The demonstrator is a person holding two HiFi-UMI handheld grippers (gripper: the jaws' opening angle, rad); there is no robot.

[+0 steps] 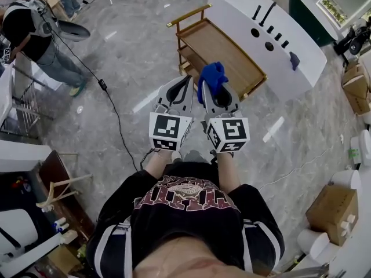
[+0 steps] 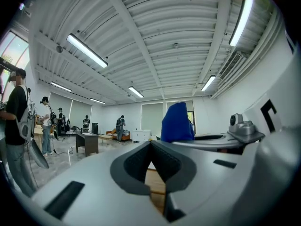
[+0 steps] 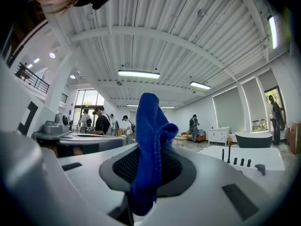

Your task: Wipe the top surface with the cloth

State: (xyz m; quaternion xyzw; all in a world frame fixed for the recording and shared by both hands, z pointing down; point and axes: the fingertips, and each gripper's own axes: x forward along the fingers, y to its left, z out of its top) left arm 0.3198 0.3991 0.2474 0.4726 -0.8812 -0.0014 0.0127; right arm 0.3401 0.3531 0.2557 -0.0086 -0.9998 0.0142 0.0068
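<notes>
Right claw [image 1: 214, 94] is clamping a blue cloth [image 1: 213, 75], ready for wiping.
Left claw [image 1: 186, 84] is idling alongside, jaws together and empty, facing a wooden tray stand [image 1: 223, 54].

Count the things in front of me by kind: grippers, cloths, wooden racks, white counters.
Grippers: 2, left gripper and right gripper
Blue cloth: 1
Wooden rack: 1
White counter: 1
Total: 5

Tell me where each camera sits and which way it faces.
Head view: on the head, facing steeply down at the floor; shows torso, forearms, left gripper, right gripper.
Left gripper view: on left gripper, facing across the room; own shut jaws.
Right gripper view: on right gripper, facing likewise; jaws clamp blue cloth.
Shared: blue cloth shows in all three.
</notes>
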